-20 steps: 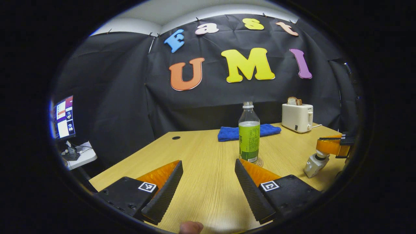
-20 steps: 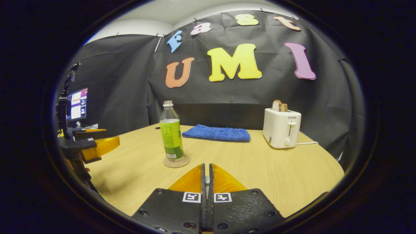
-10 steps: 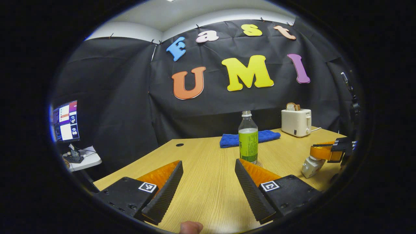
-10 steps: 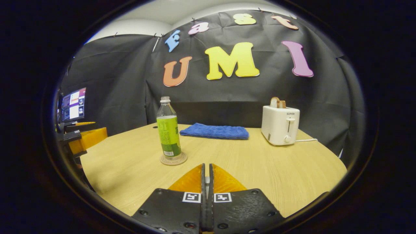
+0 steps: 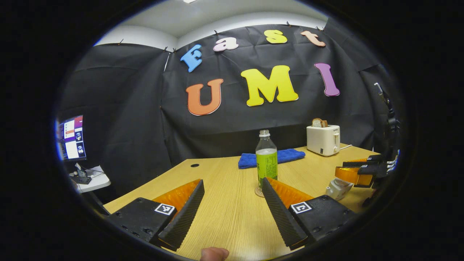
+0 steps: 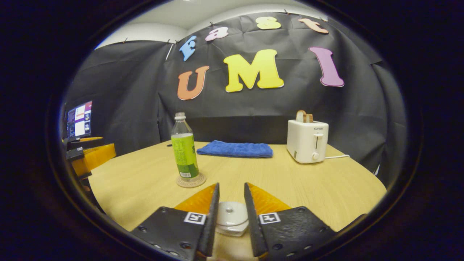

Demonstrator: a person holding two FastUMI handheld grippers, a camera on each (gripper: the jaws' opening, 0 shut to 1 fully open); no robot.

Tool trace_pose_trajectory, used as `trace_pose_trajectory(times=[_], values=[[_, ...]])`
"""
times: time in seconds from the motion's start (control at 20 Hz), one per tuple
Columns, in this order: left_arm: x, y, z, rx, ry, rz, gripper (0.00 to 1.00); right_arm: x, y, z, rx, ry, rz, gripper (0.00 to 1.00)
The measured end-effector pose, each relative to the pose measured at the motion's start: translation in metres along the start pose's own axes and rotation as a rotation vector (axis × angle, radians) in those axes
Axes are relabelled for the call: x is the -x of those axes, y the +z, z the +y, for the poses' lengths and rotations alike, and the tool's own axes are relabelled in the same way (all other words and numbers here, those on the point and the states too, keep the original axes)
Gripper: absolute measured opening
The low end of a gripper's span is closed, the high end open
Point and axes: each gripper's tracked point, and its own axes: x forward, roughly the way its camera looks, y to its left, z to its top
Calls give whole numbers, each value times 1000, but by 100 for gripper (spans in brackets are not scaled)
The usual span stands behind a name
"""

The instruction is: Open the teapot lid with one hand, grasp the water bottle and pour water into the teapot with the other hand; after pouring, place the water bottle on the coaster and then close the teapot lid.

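A clear water bottle (image 5: 266, 159) with a green label stands upright on a round coaster (image 5: 258, 192) mid-table, uncapped as far as I can tell. My left gripper (image 5: 232, 180) hangs open short of it, holding nothing. In the right gripper view the bottle (image 6: 185, 150) and coaster (image 6: 191, 180) sit to the front left. My right gripper (image 6: 231, 185) is open, its jaws standing either side of the white teapot lid (image 6: 232, 215) without touching the knob. The left gripper view shows the right gripper (image 5: 348, 173) just above the white teapot (image 5: 335, 187).
A blue towel (image 6: 235, 148) lies at the back of the wooden table (image 6: 326, 188). A white toaster (image 6: 307, 141) with bread in it stands at the back right. The left gripper (image 6: 90, 156) shows at the table's left edge. A monitor (image 5: 70, 137) stands off the table.
My right gripper has opened from shut, and the teapot lid now shows between its fingers. My left gripper has drawn back from the bottle, staying open.
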Motion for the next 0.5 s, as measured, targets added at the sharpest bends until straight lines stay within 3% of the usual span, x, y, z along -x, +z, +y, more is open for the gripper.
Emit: trace_pose_trajectory(times=[0.2, 0.35, 0.5], values=[[11, 33, -22, 37, -49, -45, 100, 30, 55, -7, 17, -42, -118, 98], [26, 66, -40, 43, -74, -106, 100, 64, 93, -10, 19, -79, -207, 96], [44, 83, -63, 54, -105, -150, 99, 101, 104, -9, 31, -119, -265, 96]])
